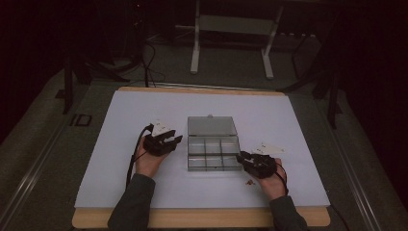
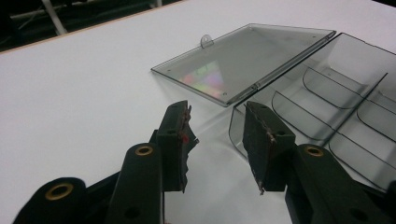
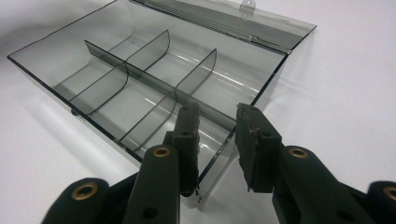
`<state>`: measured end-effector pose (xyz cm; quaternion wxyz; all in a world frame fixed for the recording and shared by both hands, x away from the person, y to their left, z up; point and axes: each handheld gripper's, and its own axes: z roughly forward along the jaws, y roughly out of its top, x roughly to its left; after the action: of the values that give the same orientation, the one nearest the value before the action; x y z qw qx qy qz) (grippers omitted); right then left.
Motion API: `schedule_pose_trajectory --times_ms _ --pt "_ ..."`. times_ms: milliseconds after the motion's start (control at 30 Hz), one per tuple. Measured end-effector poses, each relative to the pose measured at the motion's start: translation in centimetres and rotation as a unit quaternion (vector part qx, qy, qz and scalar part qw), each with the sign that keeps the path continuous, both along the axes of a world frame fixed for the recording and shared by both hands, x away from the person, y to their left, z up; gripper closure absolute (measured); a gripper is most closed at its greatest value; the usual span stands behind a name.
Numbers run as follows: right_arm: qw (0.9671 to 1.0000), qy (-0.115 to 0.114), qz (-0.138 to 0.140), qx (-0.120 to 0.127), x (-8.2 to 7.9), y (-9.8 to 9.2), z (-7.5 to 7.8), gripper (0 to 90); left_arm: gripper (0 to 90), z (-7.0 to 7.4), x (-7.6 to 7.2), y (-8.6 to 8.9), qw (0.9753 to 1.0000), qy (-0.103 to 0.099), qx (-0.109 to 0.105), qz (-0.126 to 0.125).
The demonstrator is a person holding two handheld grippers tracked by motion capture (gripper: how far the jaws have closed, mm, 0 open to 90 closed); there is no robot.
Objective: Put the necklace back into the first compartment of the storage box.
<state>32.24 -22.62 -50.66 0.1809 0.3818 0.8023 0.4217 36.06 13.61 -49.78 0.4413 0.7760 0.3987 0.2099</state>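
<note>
Both grippers beside open box

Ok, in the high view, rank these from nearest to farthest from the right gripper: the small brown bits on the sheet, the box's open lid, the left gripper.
1. The small brown bits, on the white sheet just left of the right gripper.
2. The flat clear smoky plastic lid, lying open behind the box's compartments.
3. The left gripper, across the box on its far side.

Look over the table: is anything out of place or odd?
A small brown thing lies loose on the white table, beside the right gripper and outside the open, empty compartment box. What it is cannot be told.
</note>
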Motion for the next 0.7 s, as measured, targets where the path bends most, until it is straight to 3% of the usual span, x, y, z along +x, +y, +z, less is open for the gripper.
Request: schedule_pose_trajectory --times_ms 300,700 --pt "1.0 -0.002 0.0 0.001 0.0 0.0 0.2 69.5 60.7 0.0 -1.8 1.3 0.9999 -0.01 -0.008 0.008" --pt "1.0 -0.005 -0.001 0.002 -0.1 -0.2 0.6 69.1 60.0 -0.1 -2.9 1.8 0.9999 -0.008 0.007 0.002"
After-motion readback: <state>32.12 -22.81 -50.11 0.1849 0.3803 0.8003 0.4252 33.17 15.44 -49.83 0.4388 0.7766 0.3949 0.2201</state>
